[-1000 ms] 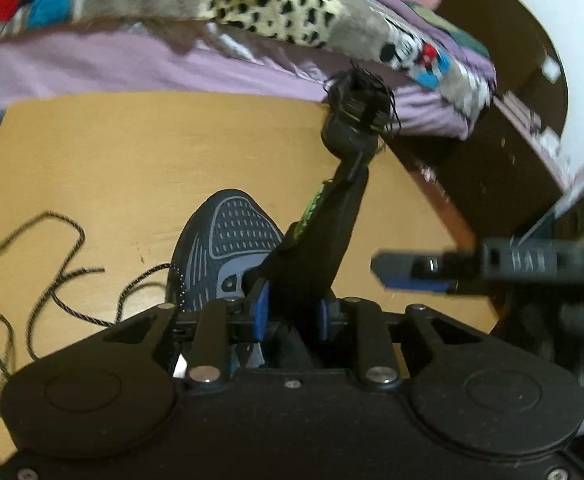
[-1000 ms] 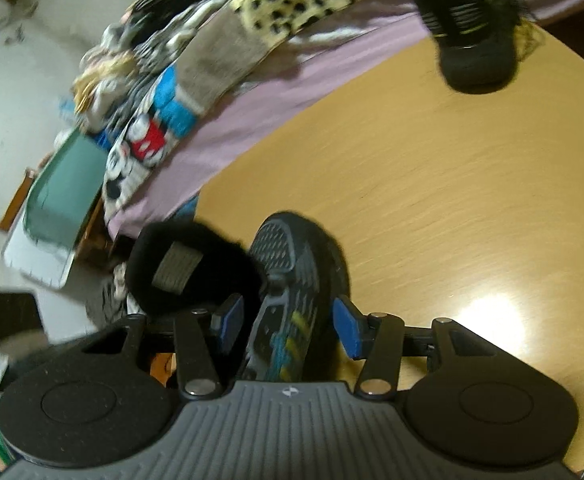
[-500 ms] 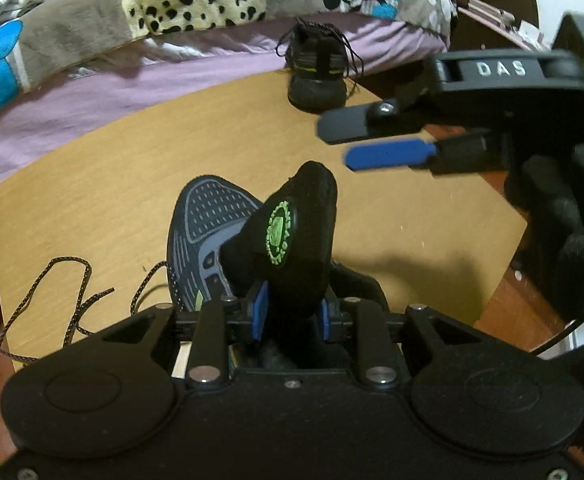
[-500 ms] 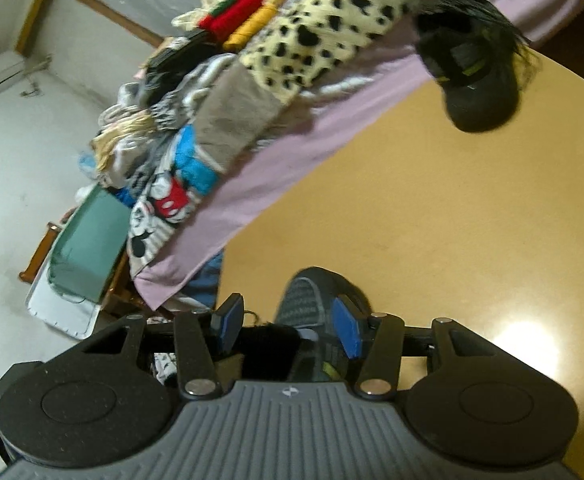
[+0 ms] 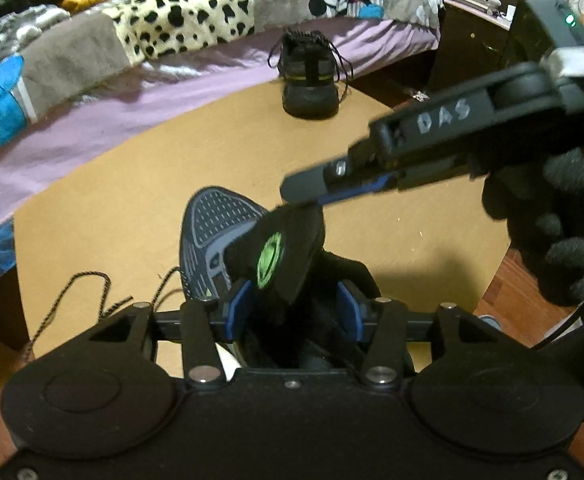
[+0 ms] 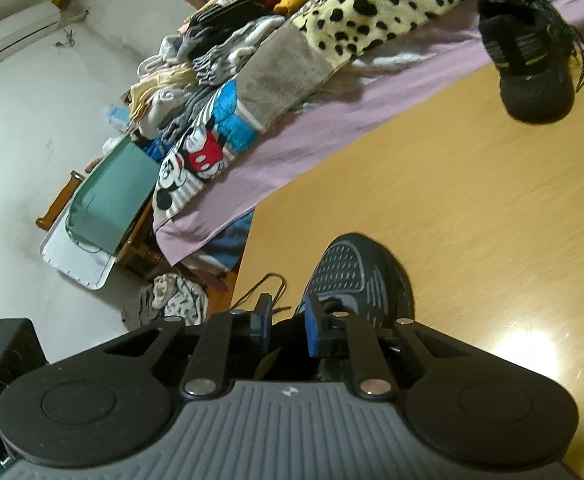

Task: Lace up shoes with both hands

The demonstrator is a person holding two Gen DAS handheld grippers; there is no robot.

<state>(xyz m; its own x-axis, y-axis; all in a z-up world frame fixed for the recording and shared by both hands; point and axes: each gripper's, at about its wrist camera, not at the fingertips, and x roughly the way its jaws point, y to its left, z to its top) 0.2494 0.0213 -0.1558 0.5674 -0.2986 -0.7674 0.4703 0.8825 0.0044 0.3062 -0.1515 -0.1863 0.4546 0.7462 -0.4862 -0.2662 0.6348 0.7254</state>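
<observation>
The shoe under work is found on the tan table. Its long axis runs straight away from the left gripper, toe at the far end and collar directly under the pads. The tongue is raised upright and stands between the left jaws, which are spread and opening. No pressure on the tongue is observed from either pad.

The right gripper is brought in from the right side, held by a gloved hand, with its tips at the tongue's top edge. Its jaws are closing and only a narrow gap is left. Whether the edge is already caught cannot be told.

The loose lace is noted on the table just left of the shoe, so it lies on the left gripper's side. It is judged that the lace is better fetched by the left while the tongue is kept up by the right.

A second shoe, already laced, is recorded at the table's far edge with its heel toward the grippers.

Markings: "DAS" is read in pale letters on the right gripper's body. A round green emblem is seen on the tongue, but its lettering is not legible. Cartoon mouse figures are printed on the blanket
</observation>
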